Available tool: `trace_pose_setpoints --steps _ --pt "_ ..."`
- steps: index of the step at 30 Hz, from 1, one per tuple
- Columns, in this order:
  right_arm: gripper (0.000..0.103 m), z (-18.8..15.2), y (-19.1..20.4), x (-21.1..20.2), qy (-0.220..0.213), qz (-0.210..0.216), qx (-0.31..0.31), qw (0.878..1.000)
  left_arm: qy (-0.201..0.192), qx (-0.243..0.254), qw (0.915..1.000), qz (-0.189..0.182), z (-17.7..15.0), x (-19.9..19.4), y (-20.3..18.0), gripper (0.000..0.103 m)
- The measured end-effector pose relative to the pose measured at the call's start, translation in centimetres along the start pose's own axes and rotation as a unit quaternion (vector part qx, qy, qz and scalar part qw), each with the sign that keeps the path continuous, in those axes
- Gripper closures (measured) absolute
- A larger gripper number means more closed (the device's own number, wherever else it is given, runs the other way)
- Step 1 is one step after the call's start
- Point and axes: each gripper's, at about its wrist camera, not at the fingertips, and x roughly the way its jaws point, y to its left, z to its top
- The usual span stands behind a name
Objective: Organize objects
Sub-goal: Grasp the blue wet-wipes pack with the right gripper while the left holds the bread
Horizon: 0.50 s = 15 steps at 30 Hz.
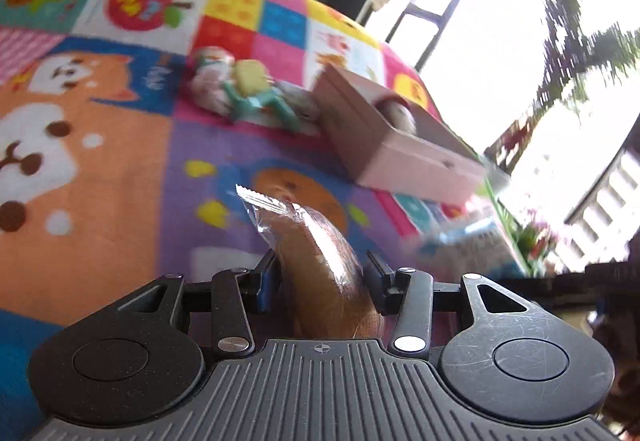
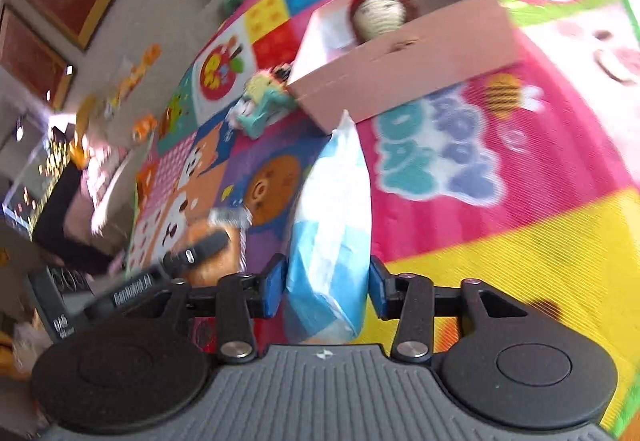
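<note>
1. Pink cardboard, open on top: the box (image 2: 400, 57) sits on the play mat (image 2: 500, 233), and a round ball wound in pale twine with a red rim (image 2: 382, 15) already lies inside.
2. The left tongs (image 1: 320, 273) are closed on a brown bread roll in clear crinkly wrap (image 1: 316, 253); its serrated seal sticks out ahead, well short of the box (image 1: 400, 137).
3. The right tongs (image 2: 326, 285) pinch a soft blue-and-white plastic packet (image 2: 332, 217), whose tip points at the box's near wall.
4. Judged step: carrying both items to the box. To do it well, I would bring each packet over the rim before easing the grip, one at a time, so neither bumps the thin wall or lands on the ball.
5. Both wraps are slick and squashy, so light pressure seems wise.
6. A teal and yellow toy (image 2: 264, 97) lies just beside the box, not yet put away.
7. The mat is ribbed foam, printed with cartoon animals.
</note>
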Motion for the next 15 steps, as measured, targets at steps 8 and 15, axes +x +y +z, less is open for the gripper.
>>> trace_pose_setpoints --steps 8,15 --pt "0.019 -1.4 1.8 -2.7 -0.084 -0.1 -0.128 0.983 0.027 0.056 0.9948 0.08 0.1 -0.5 -2.9 0.049" --pt "0.017 -0.8 3.4 0.8 -0.059 -0.098 -0.139 0.984 0.06 0.029 0.9921 0.106 0.7 -1.7 -2.3 0.049"
